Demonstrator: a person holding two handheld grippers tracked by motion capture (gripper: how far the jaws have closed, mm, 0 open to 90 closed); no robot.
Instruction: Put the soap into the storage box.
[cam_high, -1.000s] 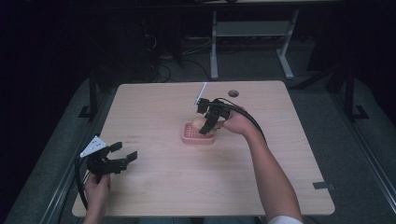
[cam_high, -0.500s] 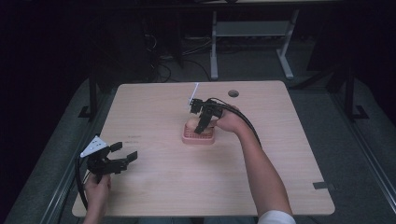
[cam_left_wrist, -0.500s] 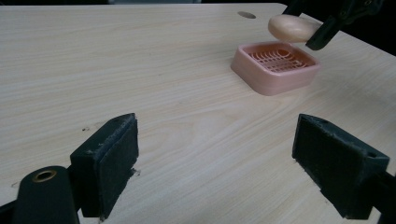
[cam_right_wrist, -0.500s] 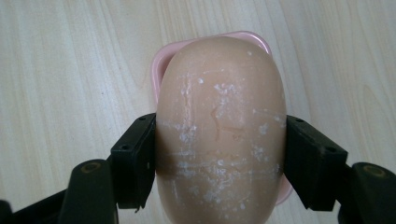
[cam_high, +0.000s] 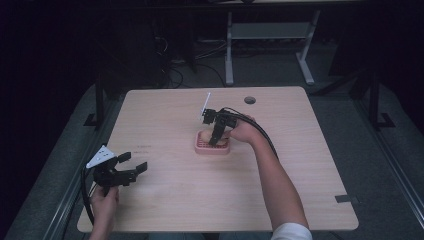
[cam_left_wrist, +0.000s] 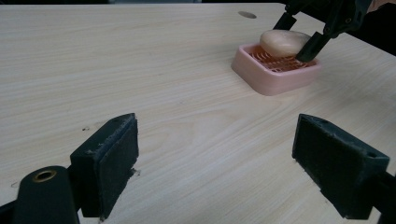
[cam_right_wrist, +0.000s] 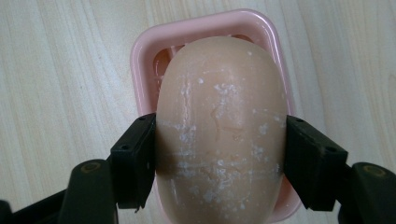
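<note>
A beige bar of soap (cam_right_wrist: 219, 121) lies between the jaws of my right gripper (cam_right_wrist: 219, 158), which is shut on it, both pads pressed to its sides. The soap is held low in a pink soap dish (cam_right_wrist: 205, 28); in the left gripper view the soap (cam_left_wrist: 282, 42) looks to be resting on the ribbed dish (cam_left_wrist: 266, 77). The high view shows the dish (cam_high: 212, 149) at the table's middle with the right gripper (cam_high: 216, 137) tilted down into it. My left gripper (cam_high: 135, 161) is open and empty near the table's left front, and its jaws (cam_left_wrist: 215, 158) point toward the dish.
The wooden table (cam_high: 175, 200) has a round cable hole (cam_high: 250, 100) at the back. A dark floor with desk legs and cables lies beyond the far edge.
My right gripper has moved left and down, bringing the soap into the pink dish. The left gripper has stayed where it was.
</note>
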